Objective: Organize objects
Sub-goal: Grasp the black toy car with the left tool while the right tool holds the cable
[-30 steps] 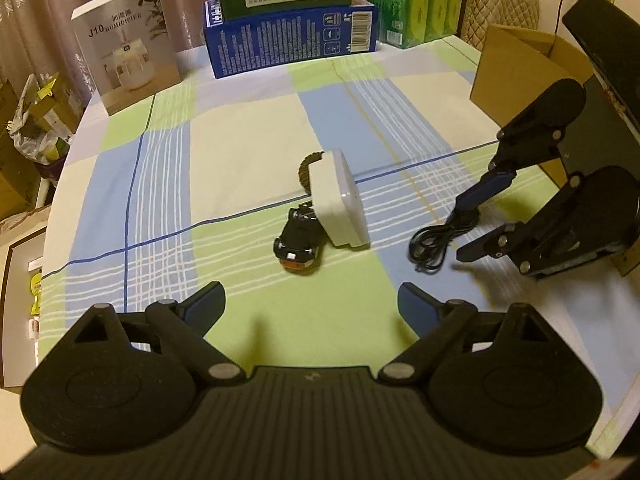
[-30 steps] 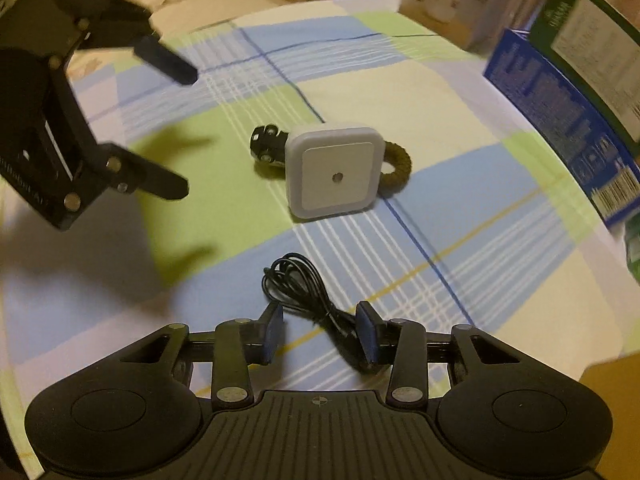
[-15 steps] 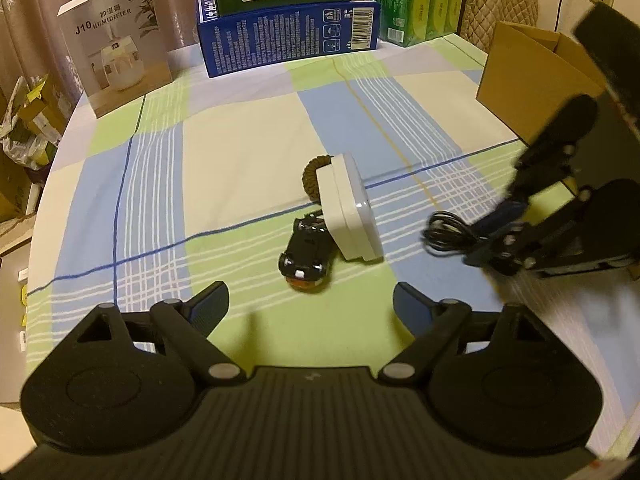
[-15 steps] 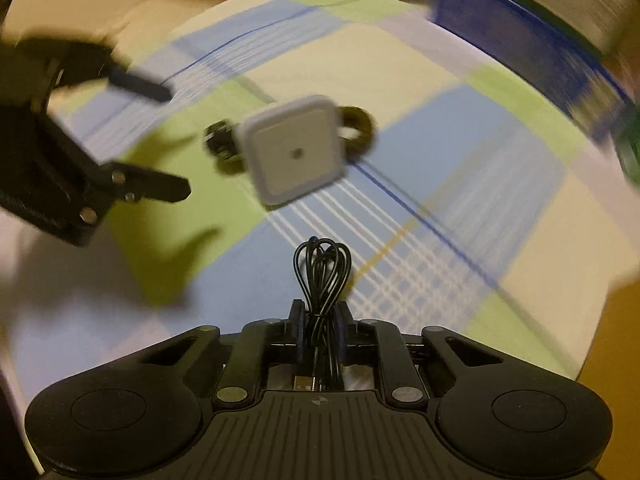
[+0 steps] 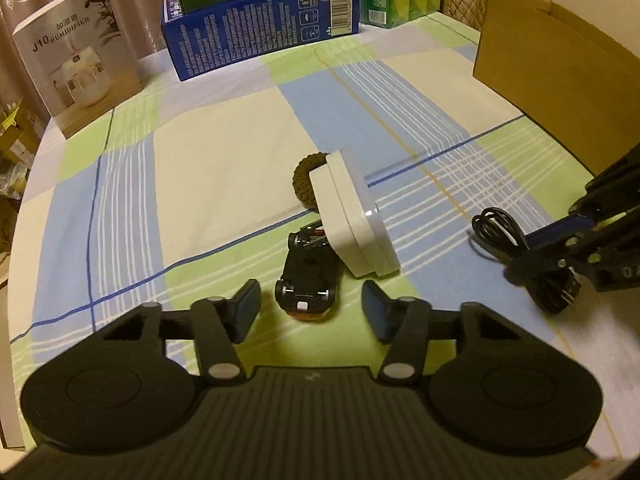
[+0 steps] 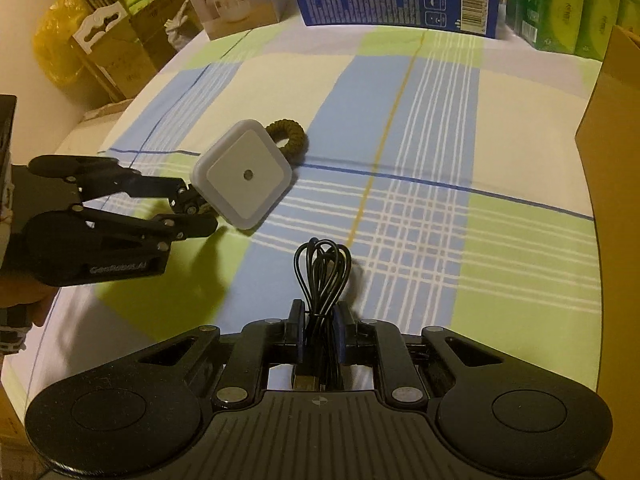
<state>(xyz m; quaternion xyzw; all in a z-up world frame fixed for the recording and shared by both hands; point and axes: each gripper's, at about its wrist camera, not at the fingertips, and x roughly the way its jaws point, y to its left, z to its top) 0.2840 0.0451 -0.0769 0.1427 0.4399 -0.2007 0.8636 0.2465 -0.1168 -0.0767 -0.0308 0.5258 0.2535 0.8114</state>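
Now right gripper [image 6: 318,334] fingers pinching coiled cable [image 6: 322,268], loops forward; left gripper [image 5: 310,310] fingers closing around toy car [image 5: 308,280], lengthwise.

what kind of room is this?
Probably a home room used for storage: plaid cloth over the table, a humidifier box and stacked green cartons at its far edge, clutter beyond.

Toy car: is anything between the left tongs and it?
Nothing visible. The toy car lies in the gap of the left tongs, whose jaws are closing without touching it yet. The white night light leans on its far end, clear of the fingers.
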